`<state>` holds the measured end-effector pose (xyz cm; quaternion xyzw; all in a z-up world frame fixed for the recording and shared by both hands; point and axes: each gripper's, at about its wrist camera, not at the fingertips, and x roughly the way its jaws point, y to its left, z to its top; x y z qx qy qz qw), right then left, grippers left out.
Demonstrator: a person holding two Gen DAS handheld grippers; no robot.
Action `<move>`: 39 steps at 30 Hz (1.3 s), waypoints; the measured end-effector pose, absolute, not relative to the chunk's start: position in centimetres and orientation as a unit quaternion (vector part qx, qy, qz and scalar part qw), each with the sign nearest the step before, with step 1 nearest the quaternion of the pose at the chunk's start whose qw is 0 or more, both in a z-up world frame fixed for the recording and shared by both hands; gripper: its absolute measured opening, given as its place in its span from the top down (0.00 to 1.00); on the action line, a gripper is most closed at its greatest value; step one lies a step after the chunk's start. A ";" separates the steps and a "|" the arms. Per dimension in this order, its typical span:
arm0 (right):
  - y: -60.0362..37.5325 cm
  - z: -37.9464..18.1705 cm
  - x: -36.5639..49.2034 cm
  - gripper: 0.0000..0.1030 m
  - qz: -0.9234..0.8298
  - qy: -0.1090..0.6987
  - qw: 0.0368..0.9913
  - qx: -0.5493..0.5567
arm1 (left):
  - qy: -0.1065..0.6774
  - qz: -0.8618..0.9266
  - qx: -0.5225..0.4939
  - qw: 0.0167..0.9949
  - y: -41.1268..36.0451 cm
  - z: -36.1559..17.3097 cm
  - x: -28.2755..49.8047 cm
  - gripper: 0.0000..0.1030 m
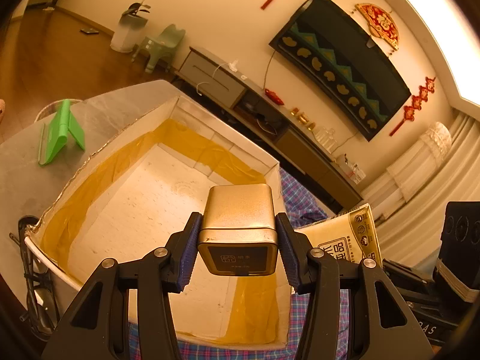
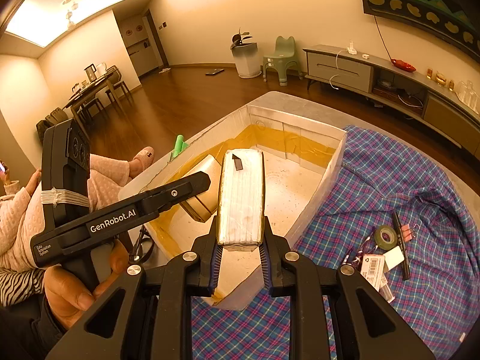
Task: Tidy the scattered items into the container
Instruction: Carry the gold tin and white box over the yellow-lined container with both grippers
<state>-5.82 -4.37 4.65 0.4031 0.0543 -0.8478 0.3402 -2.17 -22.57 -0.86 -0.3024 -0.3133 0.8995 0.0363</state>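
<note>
My left gripper (image 1: pixel 238 250) is shut on a gold square tin (image 1: pixel 238 225), held above the white foam box (image 1: pixel 120 138) with yellow-taped inner walls. In the right wrist view the same tin (image 2: pixel 201 204) hangs over the box's left part, under the left gripper's black finger (image 2: pixel 168 195). My right gripper (image 2: pixel 241 258) is shut on a tissue pack (image 2: pixel 241 198) in clear wrap, held over the near corner of the box (image 2: pixel 333 162). In the left wrist view the tissue pack (image 1: pixel 348 237) shows at the right, beside the box.
A blue plaid cloth (image 2: pixel 405 180) covers the table right of the box, with a tape roll (image 2: pixel 386 237), a black pen (image 2: pixel 400 246), a pink binder clip and labelled packets on it. A green stand (image 1: pixel 60 132) lies left of the box. A seated person (image 2: pixel 18 216) is at the left.
</note>
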 end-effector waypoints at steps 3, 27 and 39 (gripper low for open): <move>-4.5 4.8 -6.3 0.77 -0.847 0.058 0.340 0.404 | -0.315 0.898 -0.304 0.031 -22.7 -0.9 -2.4 0.50; -6.1 5.0 -10.8 0.77 -0.839 0.075 0.341 0.417 | -0.320 0.889 -0.328 -0.016 -23.7 -0.5 -6.7 0.50; -7.3 4.0 -13.9 0.77 -0.832 0.086 0.336 0.434 | -0.322 0.877 -0.353 -0.041 -24.2 -1.0 -9.7 0.50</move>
